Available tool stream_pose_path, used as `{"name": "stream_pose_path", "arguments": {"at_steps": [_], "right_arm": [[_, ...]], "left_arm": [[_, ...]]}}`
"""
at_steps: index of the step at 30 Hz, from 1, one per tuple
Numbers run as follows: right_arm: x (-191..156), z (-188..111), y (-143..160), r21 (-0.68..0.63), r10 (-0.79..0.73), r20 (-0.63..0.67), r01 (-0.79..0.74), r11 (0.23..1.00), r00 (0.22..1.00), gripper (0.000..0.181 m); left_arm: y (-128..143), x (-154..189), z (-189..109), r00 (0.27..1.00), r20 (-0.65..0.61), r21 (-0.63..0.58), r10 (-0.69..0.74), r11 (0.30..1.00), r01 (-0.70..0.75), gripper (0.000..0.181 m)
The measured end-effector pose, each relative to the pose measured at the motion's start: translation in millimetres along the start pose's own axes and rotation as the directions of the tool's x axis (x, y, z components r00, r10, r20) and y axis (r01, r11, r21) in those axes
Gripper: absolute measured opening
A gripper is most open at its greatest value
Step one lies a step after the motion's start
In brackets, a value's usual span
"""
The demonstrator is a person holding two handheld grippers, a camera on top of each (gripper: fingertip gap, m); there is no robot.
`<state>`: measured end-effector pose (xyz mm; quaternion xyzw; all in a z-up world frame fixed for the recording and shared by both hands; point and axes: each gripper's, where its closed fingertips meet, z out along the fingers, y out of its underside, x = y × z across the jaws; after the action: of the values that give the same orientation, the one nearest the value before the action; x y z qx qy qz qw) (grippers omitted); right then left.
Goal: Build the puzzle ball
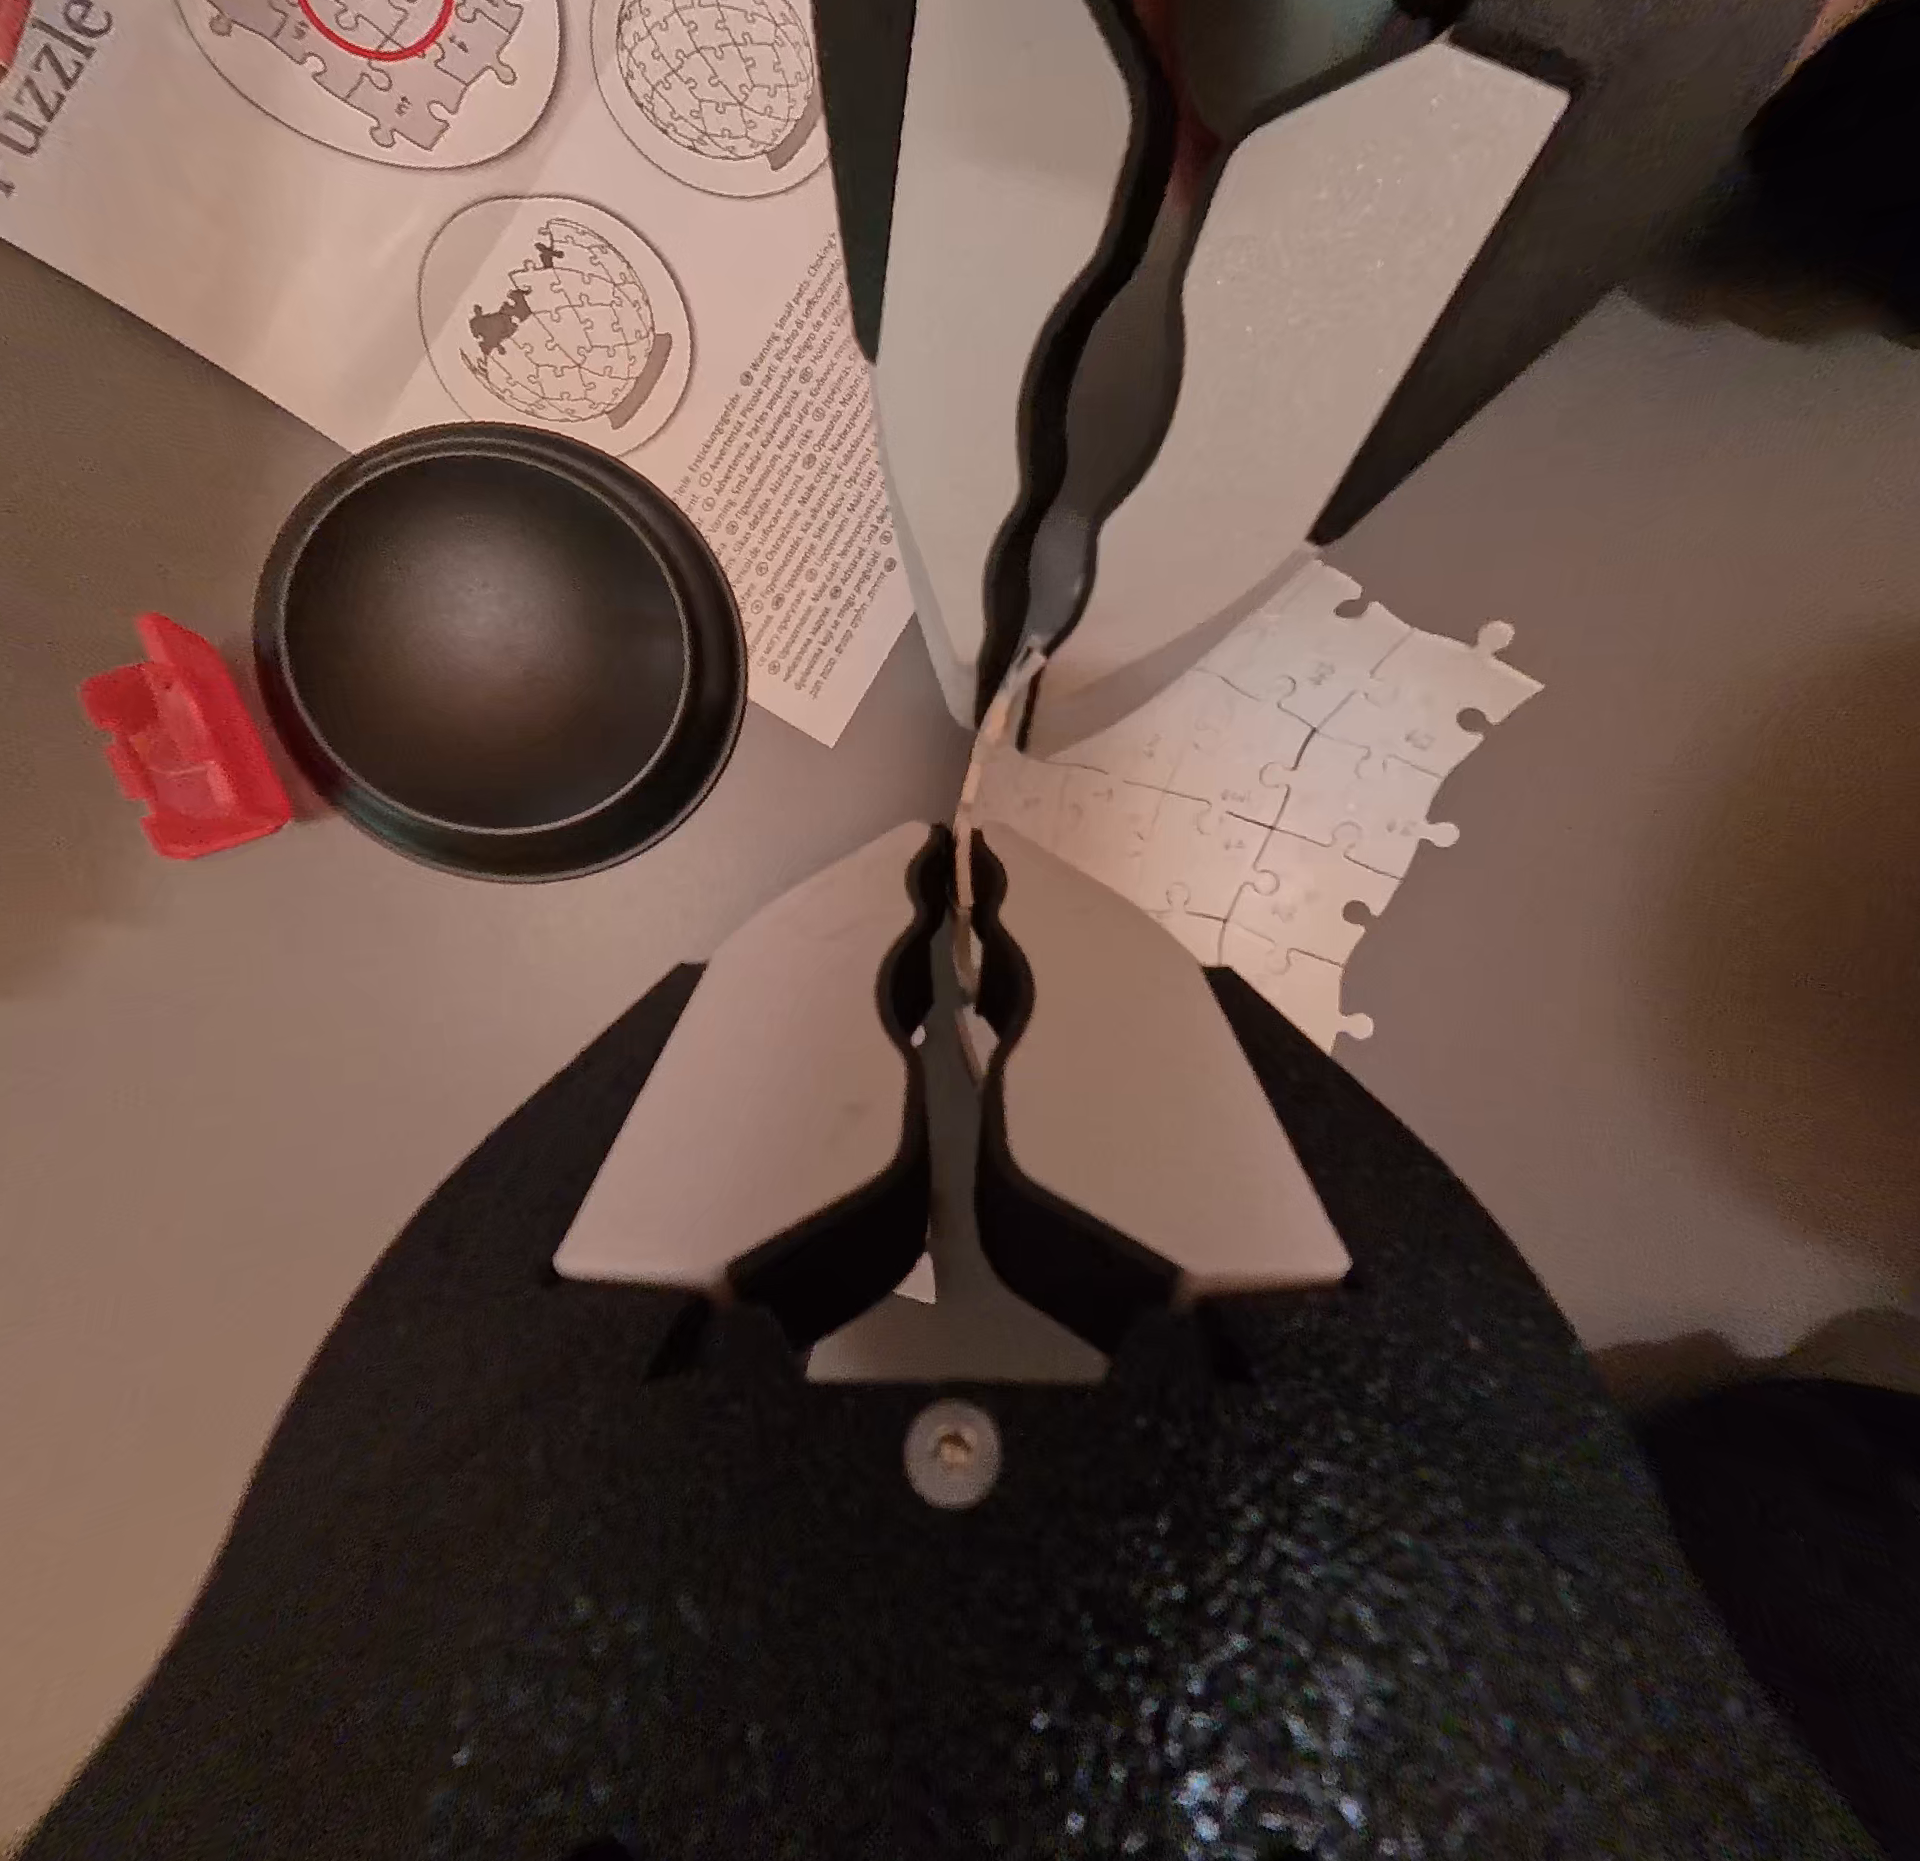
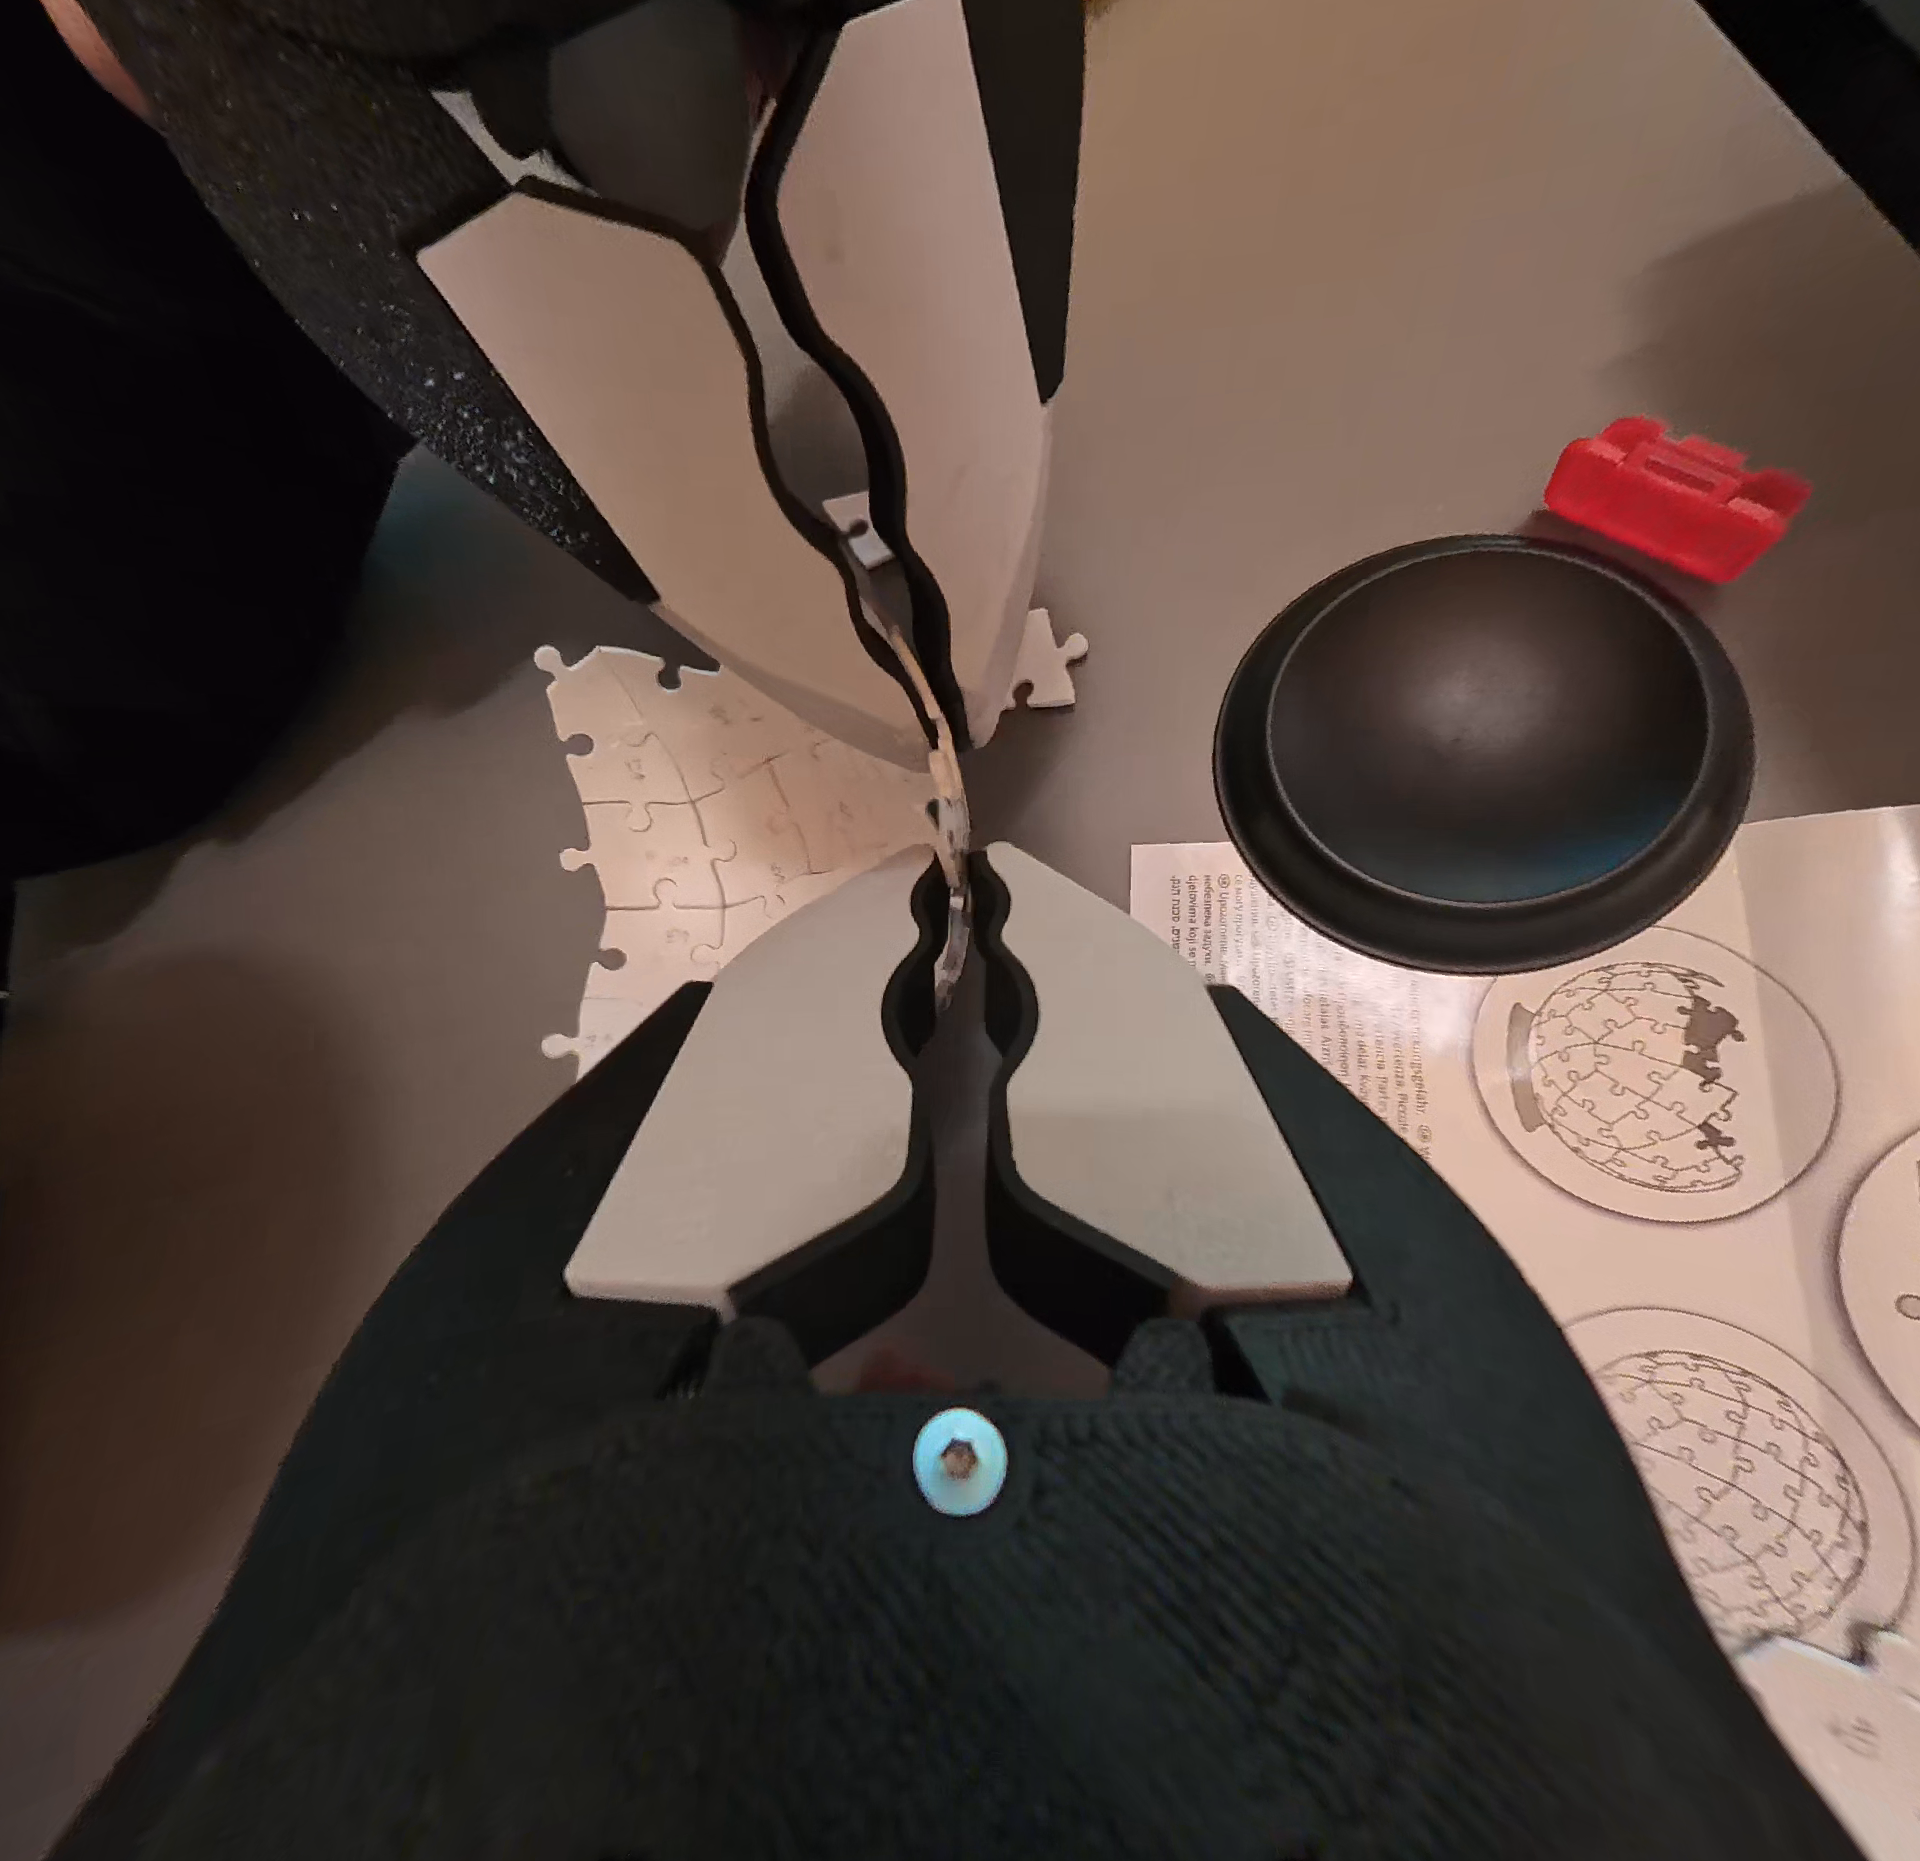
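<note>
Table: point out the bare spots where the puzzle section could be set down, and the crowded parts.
Bare table lies below the black stand and red clip, beside the left tool. More bare table lies beyond the stand in the right wrist view. Crowded: the leaflet touching the stand, and the middle, where both tools pinch the puzzle section; the right tool meets it there.

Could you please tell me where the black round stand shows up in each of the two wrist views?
Left wrist view: black stand at middle left, beside the red clip.
Right wrist view: stand at middle right, below-left of the clip.
Shared landmark: the instruction sheet that it partly overlaps.
</note>
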<state>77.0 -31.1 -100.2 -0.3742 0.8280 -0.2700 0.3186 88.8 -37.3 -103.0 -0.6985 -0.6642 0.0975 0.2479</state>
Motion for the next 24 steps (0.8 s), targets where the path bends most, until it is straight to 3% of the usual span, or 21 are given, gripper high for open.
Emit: {"name": "stream_pose_path", "arguments": {"at_steps": [3, 9, 24], "right_arm": [[-2, 0, -2, 0.022, 0.025, 0.031, -0.026, 0.999, 0.999, 0.015], [2, -4, -5, 0.040, 0.026, 0.009, -0.026, 0.999, 1.000, 0.013], [-2, 3, 14, -0.120, -0.079, -0.014, 0.076, 0.990, 0.997, 0.011]], "left_arm": [[1, -1, 0, 1.000, 0.003, -0.004, -0.007, 1.000, 0.007, 0.003], [0, -1, 0, 1.000, 0.004, -0.007, -0.012, 1.000, 0.012, 0.002], [-3, 2, 0, 1.000, 0.020, -0.013, 0.023, 1.000, -0.022, 0.002]]}}
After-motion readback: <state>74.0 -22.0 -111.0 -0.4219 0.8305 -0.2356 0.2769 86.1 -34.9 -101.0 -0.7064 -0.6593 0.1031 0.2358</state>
